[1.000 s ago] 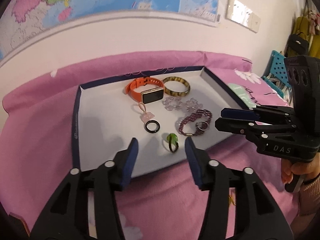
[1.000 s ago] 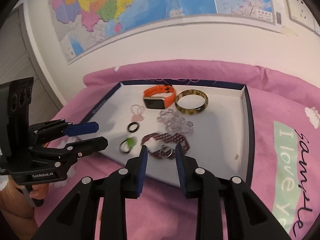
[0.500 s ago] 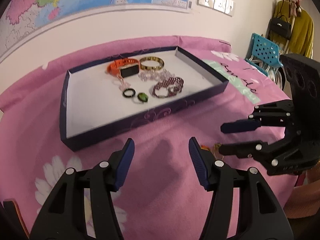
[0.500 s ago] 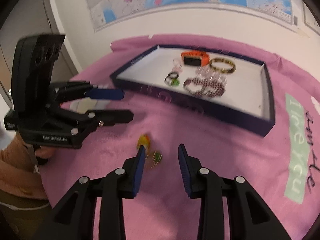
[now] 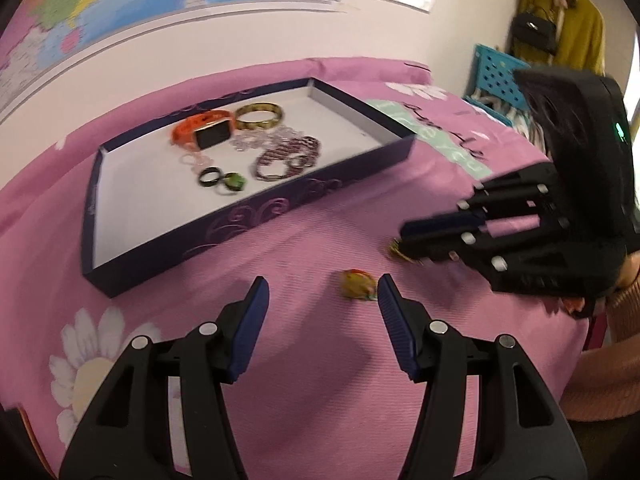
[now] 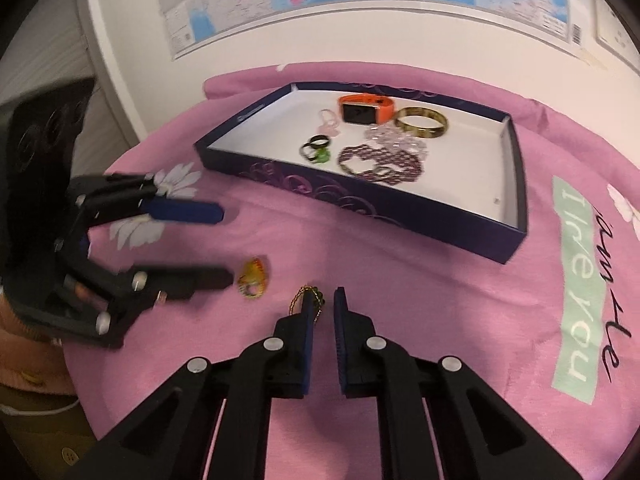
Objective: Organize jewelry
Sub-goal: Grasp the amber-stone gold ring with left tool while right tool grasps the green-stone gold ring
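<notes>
A navy tray (image 5: 248, 220) (image 6: 360, 200) holds an orange watch (image 5: 204, 130) (image 6: 362, 110), a gold bangle (image 5: 259, 117), a dark beaded bracelet (image 6: 380, 162) and a green ring (image 5: 234, 182). On the pink cloth before it lie two loose pieces. A yellow-orange ring (image 5: 357, 285) (image 6: 252, 278) sits just past the tips of my open left gripper (image 5: 322, 308) (image 6: 222, 244), near its right finger. My right gripper (image 6: 323, 308) (image 5: 404, 240) is closing, its jaws almost together on a small gold chain piece with green beads (image 6: 308, 300) (image 5: 396, 250) at their tips.
The pink cloth (image 5: 320, 380) has daisy prints and a green lettered patch (image 6: 580, 288). A map hangs on the wall behind the tray. A blue crate (image 5: 496, 76) and hanging clothes stand at the right. A person's sleeve (image 5: 624, 320) shows behind the right gripper.
Both grippers have pulled back from over the tray to the cloth in front of it. The right jaws have narrowed around the gold chain piece. The left jaws stay apart near the yellow-orange ring.
</notes>
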